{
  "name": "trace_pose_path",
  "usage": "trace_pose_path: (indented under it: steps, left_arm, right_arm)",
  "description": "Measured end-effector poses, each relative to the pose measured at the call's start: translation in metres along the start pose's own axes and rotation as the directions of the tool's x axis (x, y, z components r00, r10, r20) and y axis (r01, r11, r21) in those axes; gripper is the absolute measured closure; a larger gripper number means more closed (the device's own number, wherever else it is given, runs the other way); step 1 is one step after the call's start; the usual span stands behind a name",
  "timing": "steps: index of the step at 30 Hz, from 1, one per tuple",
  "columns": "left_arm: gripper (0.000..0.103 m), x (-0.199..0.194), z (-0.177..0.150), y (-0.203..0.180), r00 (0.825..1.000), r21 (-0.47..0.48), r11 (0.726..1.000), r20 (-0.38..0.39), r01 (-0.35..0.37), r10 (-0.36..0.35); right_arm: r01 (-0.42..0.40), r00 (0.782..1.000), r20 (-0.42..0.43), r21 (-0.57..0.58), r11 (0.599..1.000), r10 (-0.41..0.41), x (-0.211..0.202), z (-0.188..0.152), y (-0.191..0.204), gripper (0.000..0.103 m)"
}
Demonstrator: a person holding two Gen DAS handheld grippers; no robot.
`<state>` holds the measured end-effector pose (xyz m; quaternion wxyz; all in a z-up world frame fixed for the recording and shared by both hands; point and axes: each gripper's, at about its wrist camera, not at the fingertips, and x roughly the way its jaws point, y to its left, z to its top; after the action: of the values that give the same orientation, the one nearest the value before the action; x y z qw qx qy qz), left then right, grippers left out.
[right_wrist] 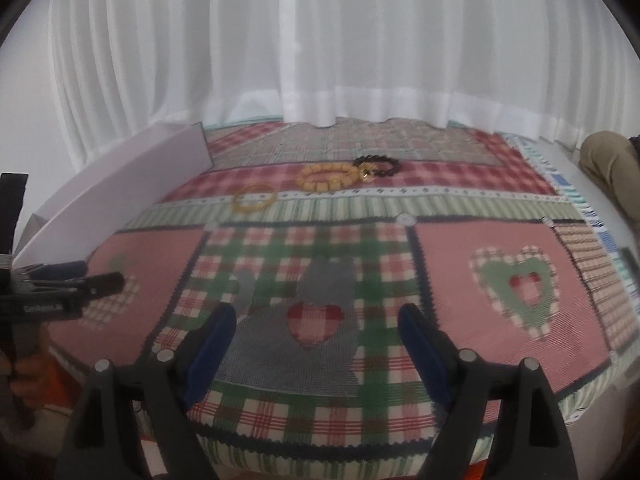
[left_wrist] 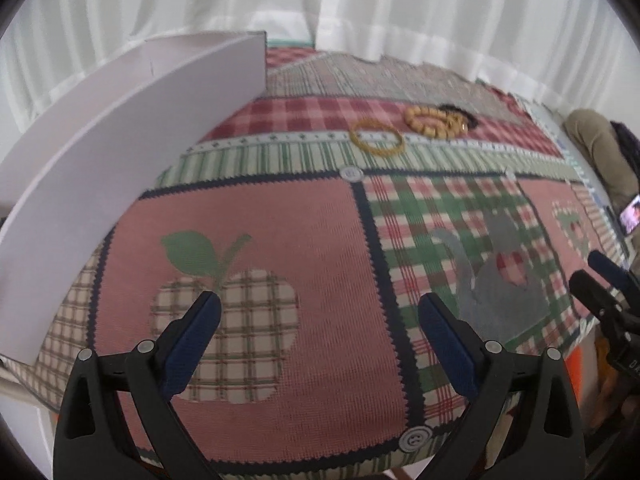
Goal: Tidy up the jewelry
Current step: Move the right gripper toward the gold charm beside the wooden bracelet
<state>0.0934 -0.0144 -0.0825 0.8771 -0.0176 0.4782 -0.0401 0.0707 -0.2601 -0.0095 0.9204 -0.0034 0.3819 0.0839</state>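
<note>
Hovering over cloth [right_wrist: 320, 240] | my left gripper [left_wrist: 320, 320] agape, empty | my right gripper [right_wrist: 316, 330] agape, empty | bangle [right_wrist: 255, 198], bead bracelets [right_wrist: 326, 178] lie far off | white box [left_wrist: 132, 140] at left

Plaid patchwork cloth [right_wrist: 320, 240], seemingly amber bangle [right_wrist: 255, 197]

Both tools [left_wrist: 320, 316] [right_wrist: 316, 326] wide open, empty

Patchwork tablecloth [right_wrist: 500, 344], white curtain [right_wrist: 320, 40], phone [left_wrist: 631, 218]
</note>
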Motion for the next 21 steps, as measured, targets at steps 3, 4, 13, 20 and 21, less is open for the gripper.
trace_pose_path:
  steps: [3, 4, 13, 20, 21]
  left_arm:
    - [0.004, 0.008, 0.001, 0.0, 0.999, 0.005, 1.0, -0.034, -0.026, 0.026]
    - [0.004, 0.009, 0.001, -0.001, 0.999, 0.009, 0.999, -0.035, -0.035, 0.035]
    - [0.004, 0.012, 0.005, -0.007, 1.0, 0.017, 1.0, -0.026, -0.005, 0.005]
    - [0.004, 0.018, 0.007, -0.014, 1.0, 0.055, 0.998, -0.018, -0.019, 0.02]
    - [0.004, 0.02, 0.007, -0.014, 0.999, 0.06, 0.998, -0.02, -0.025, 0.026]
  right_arm:
    - [-0.025, 1.0, -0.012, 0.004, 1.0, 0.025, 0.004, -0.005, 0.003, 0.018]
    - [-0.036, 0.999, -0.013, 0.001, 0.999, 0.036, 0.004, -0.006, 0.005, 0.018]
    - [-0.08, 0.99, -0.113, 0.04, 0.996, 0.084, 0.02, -0.017, -0.002, 0.018]
    - [-0.07, 0.988, -0.136, 0.042, 0.997, 0.075, 0.024, -0.014, -0.004, 0.018]
    - [-0.07, 0.987, -0.139, 0.041, 0.997, 0.075, 0.025, -0.013, -0.004, 0.018]
